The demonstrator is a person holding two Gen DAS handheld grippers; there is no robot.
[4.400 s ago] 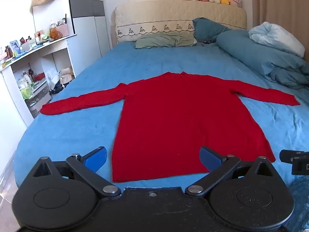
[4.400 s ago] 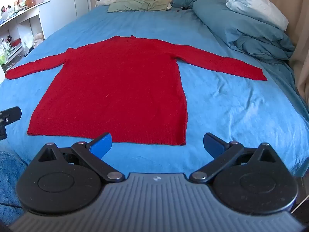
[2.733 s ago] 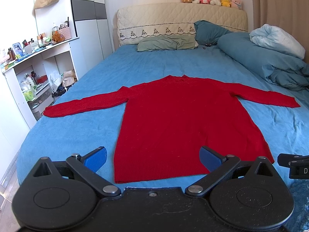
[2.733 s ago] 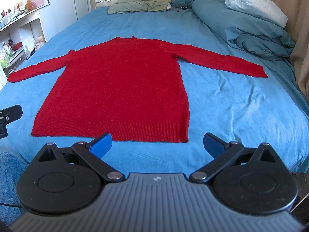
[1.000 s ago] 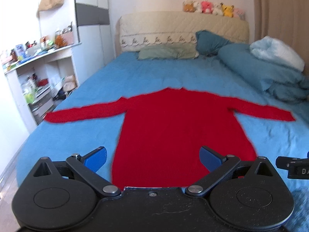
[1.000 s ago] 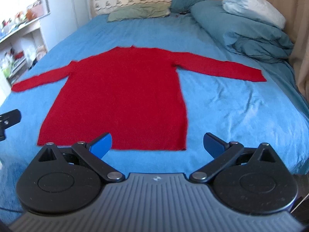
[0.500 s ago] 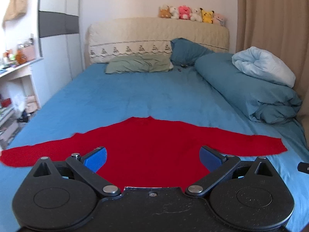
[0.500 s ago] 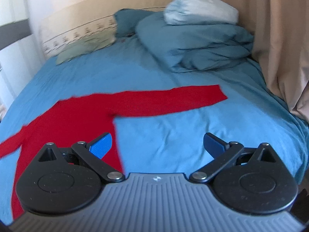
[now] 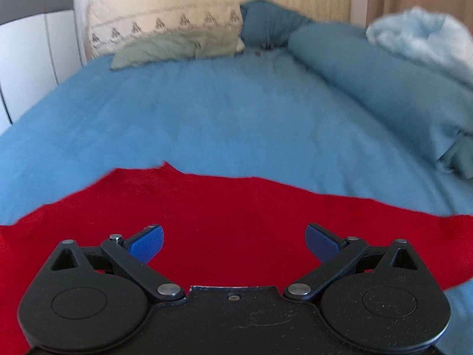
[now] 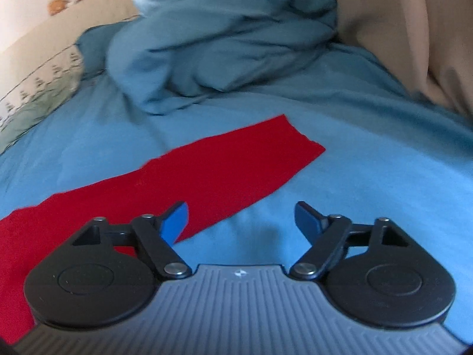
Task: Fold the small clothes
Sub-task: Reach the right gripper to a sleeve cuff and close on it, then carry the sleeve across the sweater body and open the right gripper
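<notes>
Approaching for the first fold. Red sweater (image 9: 236, 230) flat on the bed (image 9: 207, 118), one sleeve (image 10: 236, 162) toward its right edge. Left gripper (image 9: 233, 241) wide open, empty; right gripper (image 10: 241, 220) open, just been narrowing, holding nothing. Next, probably: lower onto sleeve, pinch.

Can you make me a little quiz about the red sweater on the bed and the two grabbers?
1. True or false: the red sweater is already folded into a neat square.
2. Which part of the sweater does the right gripper hang over? A) its collar B) its sleeve C) its bottom hem
3. Fill in: the sweater lies on a ____ bed sheet.

Key:
1. False. It lies spread out flat, and the open left gripper hangs over it.
2. B. Its jaws have just been closing a little, with nothing pinched between them yet.
3. Blue.
</notes>
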